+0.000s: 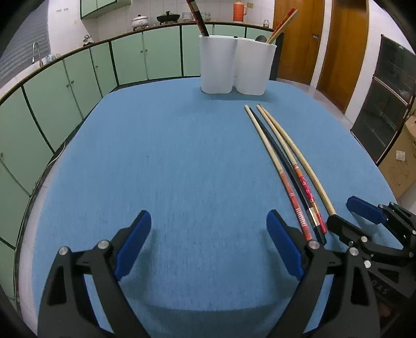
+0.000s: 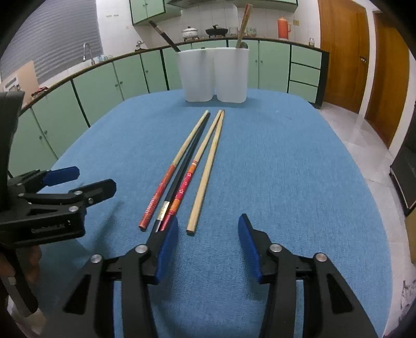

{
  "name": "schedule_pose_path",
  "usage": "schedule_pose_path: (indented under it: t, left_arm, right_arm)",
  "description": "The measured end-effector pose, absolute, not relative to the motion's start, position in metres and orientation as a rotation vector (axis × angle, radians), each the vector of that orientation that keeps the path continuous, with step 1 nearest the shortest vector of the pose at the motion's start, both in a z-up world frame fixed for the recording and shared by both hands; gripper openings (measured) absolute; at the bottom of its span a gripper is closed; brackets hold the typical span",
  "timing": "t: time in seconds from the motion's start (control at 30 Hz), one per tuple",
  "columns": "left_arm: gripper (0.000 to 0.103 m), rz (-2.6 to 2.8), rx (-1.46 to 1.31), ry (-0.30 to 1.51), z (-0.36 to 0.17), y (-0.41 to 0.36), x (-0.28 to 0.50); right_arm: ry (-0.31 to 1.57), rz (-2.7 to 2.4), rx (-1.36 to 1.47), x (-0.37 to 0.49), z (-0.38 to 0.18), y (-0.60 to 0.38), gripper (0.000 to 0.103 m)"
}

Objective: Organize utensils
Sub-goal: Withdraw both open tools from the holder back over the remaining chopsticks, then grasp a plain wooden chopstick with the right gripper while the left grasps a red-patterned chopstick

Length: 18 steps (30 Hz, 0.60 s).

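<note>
Right, four chopsticks lie loose on the blue tablecloth (image 2: 286, 161), fanned slightly and pointing toward the white two-compartment utensil holder (image 2: 214, 75) at the far edge of the table. From the right wrist view, leftmost is the red-handled bamboo chopstick (image 2: 173, 166), then the black chopstick (image 2: 186, 162) tucked right against it, then the floral red chopstick (image 2: 197, 161) with an orange band, and finally the plain bamboo chopstick (image 2: 208, 166), lying a little apart from the others at its near end. The right gripper (image 2: 208, 243) sits low over the cloth with its jaws wide apart, blue pads showing, and the blunt end of the plain bamboo chopstick lies just ahead of the gap between them; the left finger's tip covers the near ends of the black and floral sticks. Over on the other side, the left gripper (image 1: 209, 239) also has its jaws spread wide, nothing between them but cloth, and the chopsticks run past just beside its right finger. Up at the holder, a dark chopstick (image 2: 165, 36) leans out of the left compartment, while a pale, red-patterned one (image 2: 244, 24) stands in the right compartment.
</note>
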<state>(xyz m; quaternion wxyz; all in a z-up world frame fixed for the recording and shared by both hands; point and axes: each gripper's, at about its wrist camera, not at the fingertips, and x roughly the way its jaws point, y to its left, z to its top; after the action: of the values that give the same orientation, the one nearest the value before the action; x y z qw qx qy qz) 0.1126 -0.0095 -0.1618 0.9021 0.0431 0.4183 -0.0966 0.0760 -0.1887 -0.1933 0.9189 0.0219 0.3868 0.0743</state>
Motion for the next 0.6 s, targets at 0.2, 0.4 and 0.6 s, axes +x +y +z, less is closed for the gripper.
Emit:
schedule_pose_path:
  t: [0.2,0.4,0.6]
  left_arm:
    - [0.088,-0.205,0.086,0.863,-0.161,-0.013,0.110]
    - [0.088,-0.222,0.091,0.860,-0.161,-0.025,0.106]
    - [0.088,-0.260,0.095,0.862,-0.162,-0.038,0.098]
  right_arm:
    - [0.772,0.154,0.024,0.077,-0.194,-0.187,0.018]
    - [0.769,0.150,0.057,0.078,-0.194,-0.193,0.007]
    - [0.763,0.082,0.101,0.077,-0.192,-0.219,0.007]
